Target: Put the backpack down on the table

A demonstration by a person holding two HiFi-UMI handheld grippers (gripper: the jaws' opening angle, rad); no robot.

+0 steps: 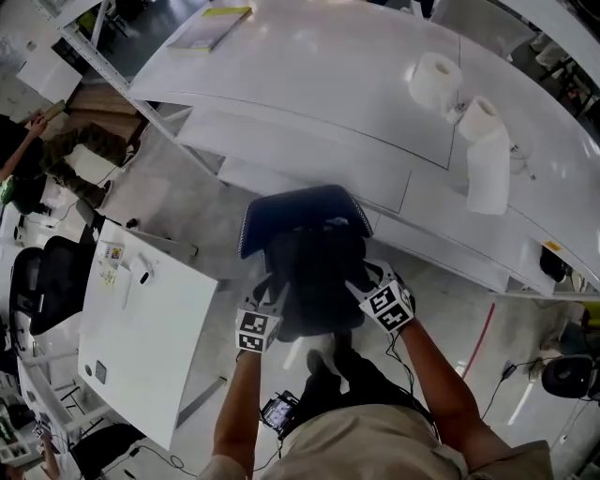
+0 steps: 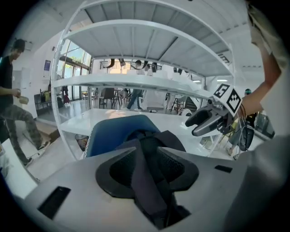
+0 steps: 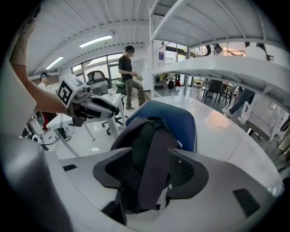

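A dark backpack [image 1: 314, 281] with a blue end [image 1: 300, 211] is low in front of me, over the floor beside the long white table [image 1: 328, 66]; what it rests on I cannot tell. My left gripper [image 1: 272, 295] is at its left side and my right gripper [image 1: 361, 281] at its right. In the left gripper view a dark strap [image 2: 149, 181] runs loosely through the parted jaws of the left gripper [image 2: 147, 167]. In the right gripper view another strap [image 3: 152, 167] lies between the wide jaws of the right gripper [image 3: 152, 174]. The pads press on neither strap.
Two paper rolls [image 1: 436, 80] and a book [image 1: 211, 26] lie on the long table, which has a lower shelf [image 1: 281, 155]. A smaller white table [image 1: 141, 328] stands at my left with a black chair [image 1: 52, 281] beyond. A person [image 3: 129, 74] stands farther off.
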